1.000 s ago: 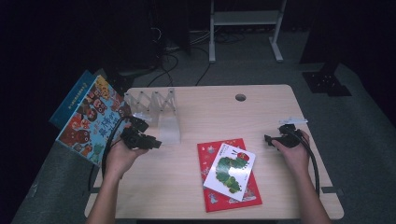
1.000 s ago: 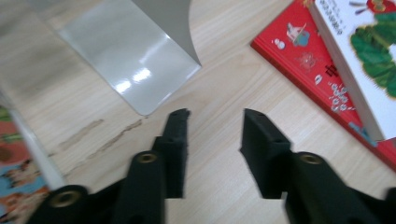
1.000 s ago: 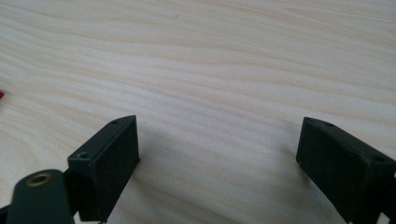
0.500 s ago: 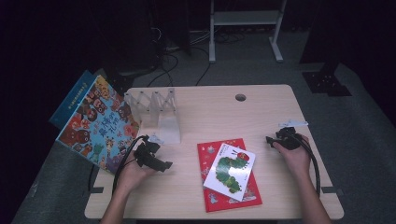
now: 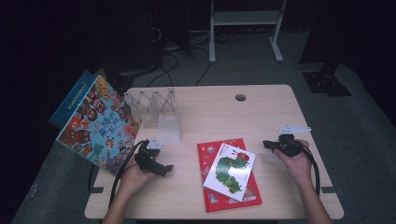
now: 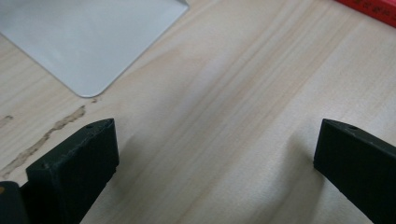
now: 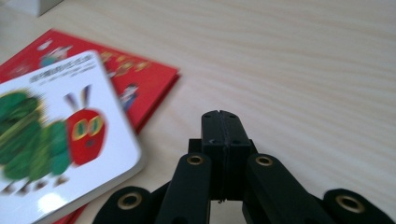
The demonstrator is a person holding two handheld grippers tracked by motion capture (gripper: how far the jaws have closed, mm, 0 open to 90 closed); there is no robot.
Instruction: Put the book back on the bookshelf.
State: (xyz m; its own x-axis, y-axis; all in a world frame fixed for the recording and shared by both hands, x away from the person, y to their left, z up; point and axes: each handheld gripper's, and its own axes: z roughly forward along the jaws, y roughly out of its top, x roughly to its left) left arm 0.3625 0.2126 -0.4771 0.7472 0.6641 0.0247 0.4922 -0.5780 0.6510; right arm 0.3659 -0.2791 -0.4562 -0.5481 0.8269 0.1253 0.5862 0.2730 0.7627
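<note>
Since the earlier pictures the left gripper (image 5: 164, 169) has come down from beside the colourful picture book (image 5: 99, 125) propped at the table's left edge to a spot low over the bare wood near the front edge, and its jaws have just been opening; they now stand wide apart with nothing between them. The right gripper (image 5: 267, 144) has shifted slightly toward the books, and its jaws have just been closing; in the right gripper view they are pressed together on nothing. The white board book with a green caterpillar (image 5: 230, 171) lies tilted on top of the red hardcover book (image 5: 208, 161), between the two grippers and touched by neither. The light wooden table (image 5: 219, 114) has a small round hole (image 5: 240, 97) near its far edge. A clear zigzag book rack (image 5: 152, 105) stands at the back left, its flat base (image 6: 84, 42) just ahead of the left gripper in the left gripper view. A blue book (image 5: 70, 100) leans behind the colourful one. Beyond the table lie a dark grey floor, loose cables (image 5: 184, 56) and a white metal stand (image 5: 245, 28). Nothing blocks either gripper's way to the books.
</note>
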